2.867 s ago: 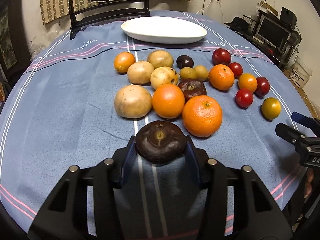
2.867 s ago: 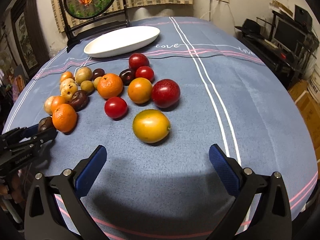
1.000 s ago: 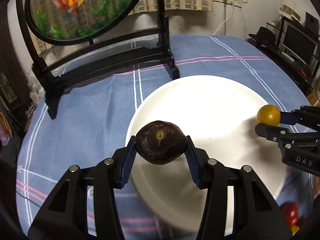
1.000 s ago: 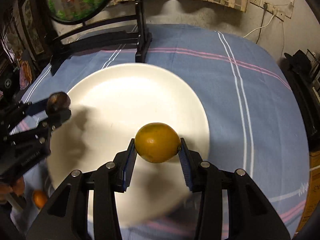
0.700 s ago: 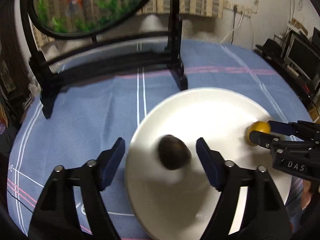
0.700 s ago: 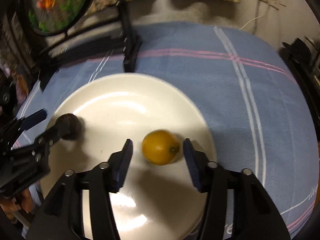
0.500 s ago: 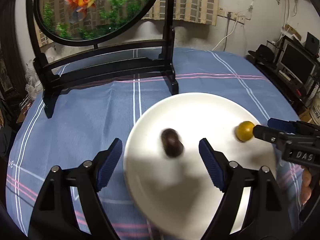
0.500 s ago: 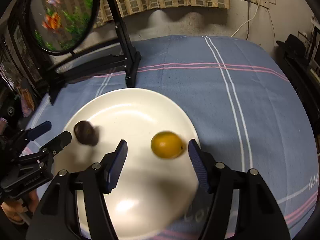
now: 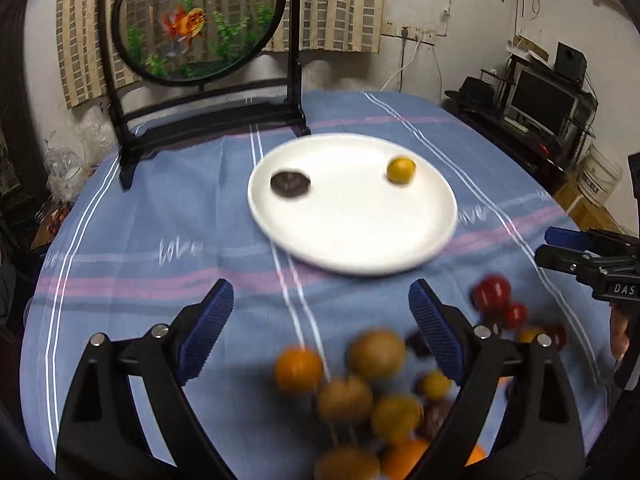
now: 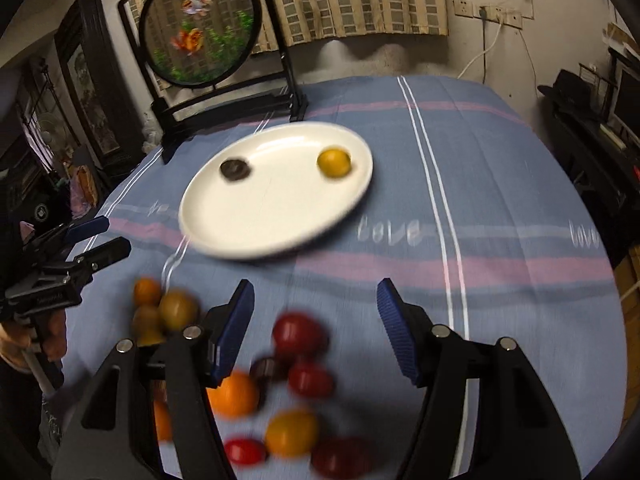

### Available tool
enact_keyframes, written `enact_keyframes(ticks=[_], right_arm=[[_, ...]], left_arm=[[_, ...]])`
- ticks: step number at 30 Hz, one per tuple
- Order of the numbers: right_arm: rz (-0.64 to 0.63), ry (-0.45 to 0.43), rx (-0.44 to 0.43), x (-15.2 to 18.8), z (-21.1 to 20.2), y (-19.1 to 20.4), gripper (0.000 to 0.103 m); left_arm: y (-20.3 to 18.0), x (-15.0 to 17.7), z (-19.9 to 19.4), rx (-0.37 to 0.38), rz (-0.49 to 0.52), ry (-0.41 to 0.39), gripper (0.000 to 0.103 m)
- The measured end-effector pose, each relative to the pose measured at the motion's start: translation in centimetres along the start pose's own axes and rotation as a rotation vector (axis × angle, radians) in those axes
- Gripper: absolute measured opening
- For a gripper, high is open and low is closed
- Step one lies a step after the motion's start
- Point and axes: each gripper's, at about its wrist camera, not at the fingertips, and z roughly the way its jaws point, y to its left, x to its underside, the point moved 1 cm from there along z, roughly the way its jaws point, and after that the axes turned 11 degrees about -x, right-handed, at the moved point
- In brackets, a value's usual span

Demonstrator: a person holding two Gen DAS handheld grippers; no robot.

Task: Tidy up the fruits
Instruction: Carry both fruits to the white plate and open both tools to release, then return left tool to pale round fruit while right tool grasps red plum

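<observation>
A white oval plate (image 9: 360, 240) (image 10: 260, 224) lies on the blue cloth. On it rest a dark brown fruit (image 9: 290, 183) (image 10: 235, 168) at the left and a yellow fruit (image 9: 401, 169) (image 10: 334, 162) at the right. My left gripper (image 9: 320, 320) is open and empty, above a blurred pile of oranges and pale fruits (image 9: 360, 384). My right gripper (image 10: 316, 320) is open and empty, above red, orange and yellow fruits (image 10: 298, 360). Each gripper shows in the other's view, the right one (image 9: 576, 248) and the left one (image 10: 96, 236).
A round fish-picture screen on a black stand (image 9: 200, 20) (image 10: 200, 28) stands behind the plate. A desk with a monitor (image 9: 540, 100) is off the table's right edge. The blue cloth (image 10: 500, 200) spreads right of the plate.
Both grippers let their fruits go onto the plate, opened wide and pulled back toward the near fruit piles. The plate now lies farther away.
</observation>
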Motion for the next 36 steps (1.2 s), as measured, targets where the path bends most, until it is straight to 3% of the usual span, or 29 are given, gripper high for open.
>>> enact_keyframes(ticks=[8, 13, 19, 32, 36], right_arm=[[-0.002, 0.008, 0.053, 7.1, -2.4, 1.4, 0.065], [0.030, -0.011, 0.052, 8.9, -3.6, 1.1, 0.065], [0.034, 0.031, 0.090, 11.0, -3.3, 0.6, 0.065], [0.032, 0.058, 0.088, 11.7, -2.5, 1.0, 0.065], [0.021, 0.053, 0.077, 11.5, -2.6, 1.5, 0.065]], left_arm=[[0.3, 6.4, -3.5, -0.068, 0.019, 0.036, 0.094], [0.9, 9.3, -4.4, -0.085, 0.005, 0.060, 0.094], [1.0, 11.7, -4.6, -0.082, -0.012, 0.098, 0.095], [0.1, 13.0, -2.7, -0.093, 0.037, 0.158, 0.095], [0.0, 12.5, -1.5, -0.062, 0.038, 0.199, 0.091]])
